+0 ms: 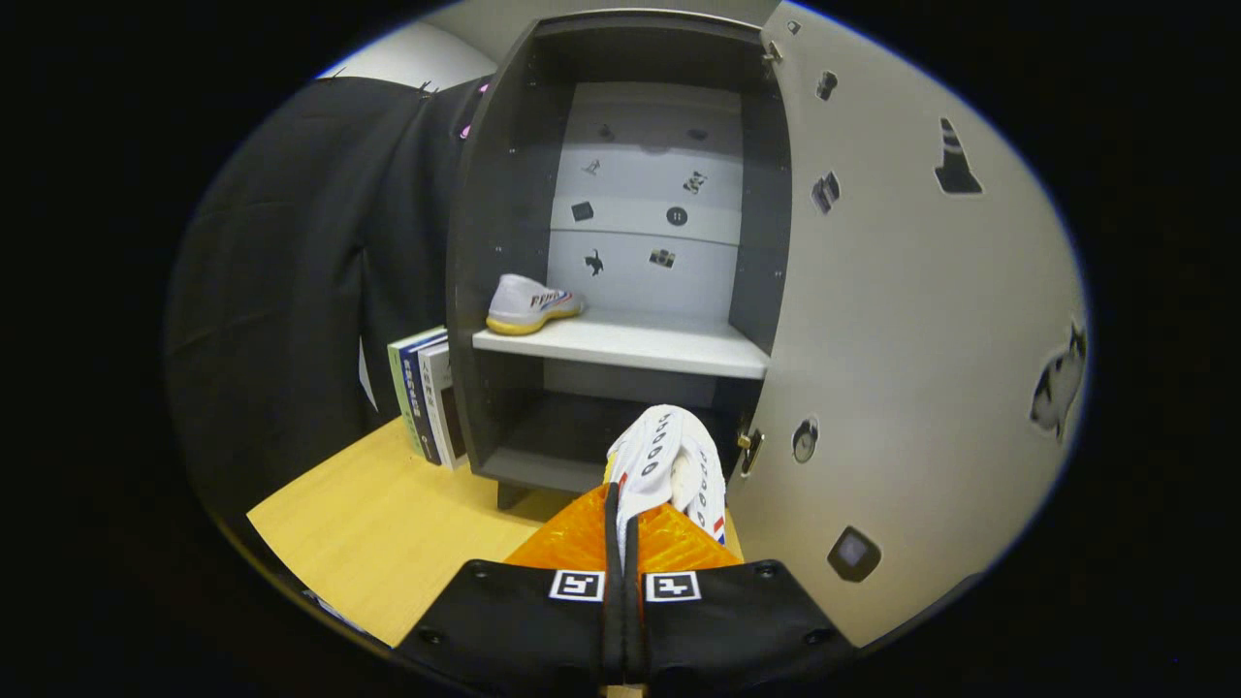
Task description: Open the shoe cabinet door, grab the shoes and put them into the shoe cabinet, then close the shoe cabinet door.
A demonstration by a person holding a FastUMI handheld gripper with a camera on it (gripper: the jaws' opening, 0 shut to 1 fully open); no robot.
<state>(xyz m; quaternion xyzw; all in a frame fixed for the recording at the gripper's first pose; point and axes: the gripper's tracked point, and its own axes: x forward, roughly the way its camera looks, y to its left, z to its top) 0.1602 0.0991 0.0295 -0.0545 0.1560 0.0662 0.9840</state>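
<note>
In front of the open shoe cabinet (504, 242), the gripper (622, 523) clamps a white sneaker (669, 465) by its edge, for carrying. Its mate (528, 302) already occupies the shelf (630, 344), leaving room alongside.

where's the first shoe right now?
In the gripper view, the white shoe with a yellow sole sits at the left end of the open cabinet's middle shelf, beyond the gripper, which pinches the second shoe.
</note>
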